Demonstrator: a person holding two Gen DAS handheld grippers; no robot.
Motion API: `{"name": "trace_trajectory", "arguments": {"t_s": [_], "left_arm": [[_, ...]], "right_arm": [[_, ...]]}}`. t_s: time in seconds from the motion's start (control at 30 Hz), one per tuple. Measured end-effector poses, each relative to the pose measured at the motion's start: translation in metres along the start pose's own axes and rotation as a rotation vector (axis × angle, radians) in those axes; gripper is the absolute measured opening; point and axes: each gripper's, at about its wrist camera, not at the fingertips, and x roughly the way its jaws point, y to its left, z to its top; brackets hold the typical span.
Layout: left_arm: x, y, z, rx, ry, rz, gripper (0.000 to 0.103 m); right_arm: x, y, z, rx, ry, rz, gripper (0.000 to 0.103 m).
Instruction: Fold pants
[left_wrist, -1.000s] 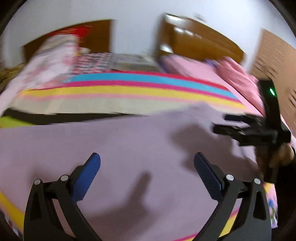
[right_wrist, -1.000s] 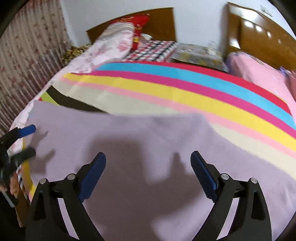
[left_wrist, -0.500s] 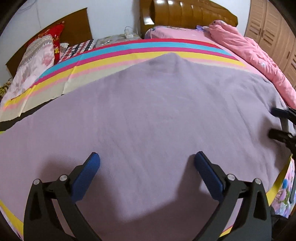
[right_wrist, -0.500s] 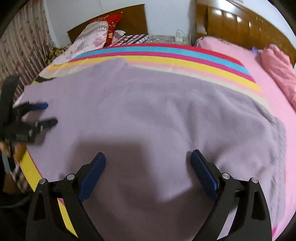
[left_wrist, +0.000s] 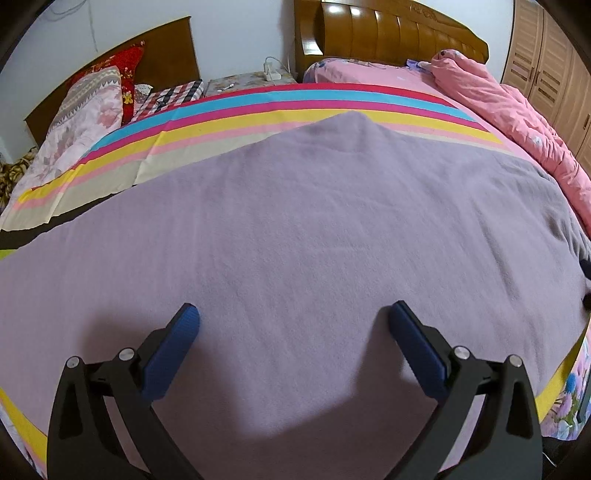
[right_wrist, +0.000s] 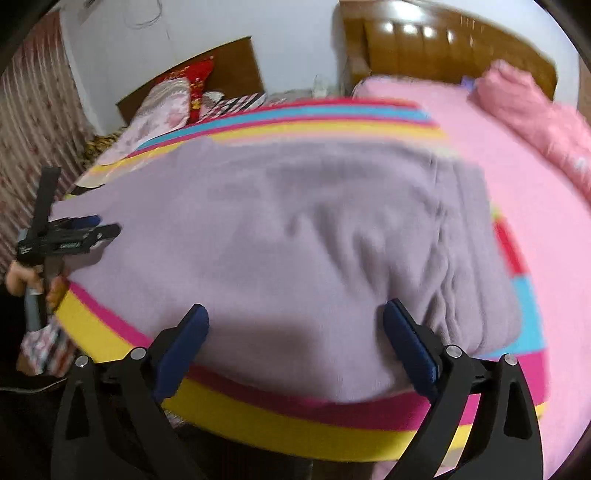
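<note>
A: Where are the pants (left_wrist: 295, 236)?

B: Spread flat on the bed, over the striped sheet (left_wrist: 236, 122). The lilac fabric fills most of the left wrist view and reaches close to the near edge of the bed. In the right wrist view, which is blurred, its right part (right_wrist: 454, 258) shows wrinkles and ridges.

A: And the two tools?

B: The left hand-held gripper (left_wrist: 291, 325) has its blue pads spread wide above the fabric, pinching nothing. The right hand-held gripper (right_wrist: 295, 321) is spread just as wide near the bed's front edge, also with nothing between its pads.

A: Anything around them?

B: A pink quilt (left_wrist: 517, 122) is bunched along the right side of the bed, just beside the pants. Floral and red pillows (left_wrist: 92, 107) lie at the far left by a dark headboard, with a checked cloth (left_wrist: 173, 94) next to them. A carved wooden headboard (left_wrist: 388, 37) stands behind, and a white power strip (left_wrist: 271, 74) rests on the nightstand between the beds. A wardrobe (left_wrist: 550, 62) stands far right.

A: Anything in the way?

B: Nothing lies on the pants.
</note>
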Motion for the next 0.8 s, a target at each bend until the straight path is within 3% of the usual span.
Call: {"name": "trace_trajectory", "arguments": {"t_s": [0.13, 0.23, 0.3, 0.37, 0.47, 0.6, 0.7, 0.8], "left_arm": [[0.0, 0.0, -0.002, 0.003, -0.016, 0.0, 0.102], [0.0, 0.0, -0.003, 0.003, -0.025, -0.001, 0.102], [0.0, 0.0, -0.003, 0.005, -0.025, -0.002, 0.102], [0.0, 0.0, -0.003, 0.004, -0.024, -0.003, 0.102], [0.0, 0.001, -0.003, 0.003, -0.024, -0.003, 0.102], [-0.001, 0.002, -0.005, 0.005, -0.03, -0.011, 0.102], [-0.001, 0.002, -0.004, 0.004, -0.031, -0.011, 0.102], [-0.001, 0.003, -0.004, 0.003, -0.034, -0.011, 0.102]], "right_arm": [[-0.007, 0.005, 0.019, 0.049, 0.041, -0.051, 0.092], [-0.022, 0.01, 0.046, 0.03, -0.068, -0.067, 0.092], [-0.008, 0.015, 0.069, 0.001, -0.08, -0.068, 0.092], [0.022, 0.01, 0.089, 0.016, -0.016, -0.033, 0.092], [0.078, -0.008, 0.096, 0.067, 0.154, -0.046, 0.092], [0.071, -0.008, 0.088, 0.05, 0.111, -0.064, 0.092], [0.06, -0.001, 0.095, 0.099, 0.132, -0.133, 0.092], [0.049, 0.017, 0.111, 0.094, 0.066, -0.103, 0.093]]}}
